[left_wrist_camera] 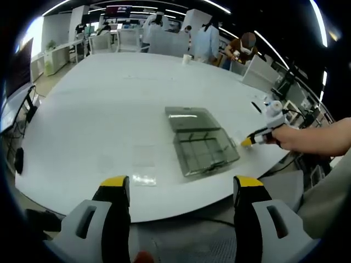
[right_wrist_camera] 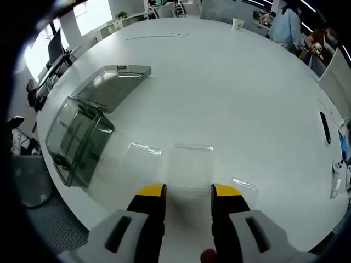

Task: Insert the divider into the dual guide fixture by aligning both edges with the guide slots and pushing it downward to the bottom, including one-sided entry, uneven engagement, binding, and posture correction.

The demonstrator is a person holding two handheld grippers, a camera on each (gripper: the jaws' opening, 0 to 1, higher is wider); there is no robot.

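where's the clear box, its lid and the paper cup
clear box (right_wrist_camera: 77, 139), right gripper view, on its front wall
lid (right_wrist_camera: 112, 85), right gripper view, on the middle of the open flap
paper cup (right_wrist_camera: 238, 23), right gripper view, on its side, far across the table

Left gripper (left_wrist_camera: 184, 189) jaws wide apart, empty. Right gripper (right_wrist_camera: 188, 193) jaws parted, narrower gap, empty; person's hand (left_wrist_camera: 307, 137) holding it.

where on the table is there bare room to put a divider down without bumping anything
The widest bare patch of the white table lies past the clear box toward the far paper cup. It is crowded just ahead of the right tongs, where clear divider sheets lie flat, and along the edge with the black remote.
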